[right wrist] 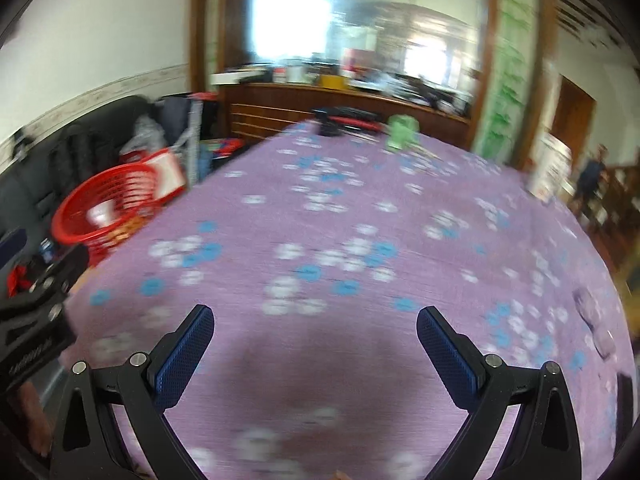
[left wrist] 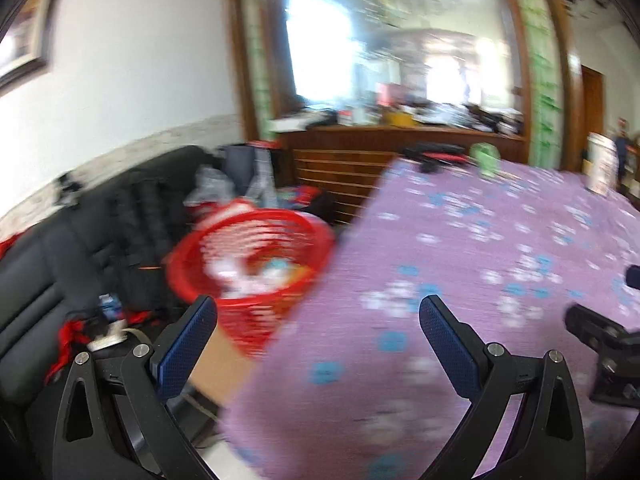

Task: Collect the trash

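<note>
Hovering wide open and empty over the purple flowered surface (right wrist: pixel 340 208), both hand-held grippers (left wrist: pixel 318 344) (right wrist: pixel 316 344) should seek litter beside the red slatted plastic basket (left wrist: pixel 256 264).

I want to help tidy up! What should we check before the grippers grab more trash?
1. Left hand-held gripper open and empty: ok.
2. Right hand-held gripper open and empty: ok.
3. Red slatted plastic basket beside the table, within view: ok.
4. Basket has room: ok, only some trash at the bottom.
5. Trash left on the purple flowered tablecloth: cannot tell, too blurred.
6. Green object at the far edge is trash: cannot tell.
</note>
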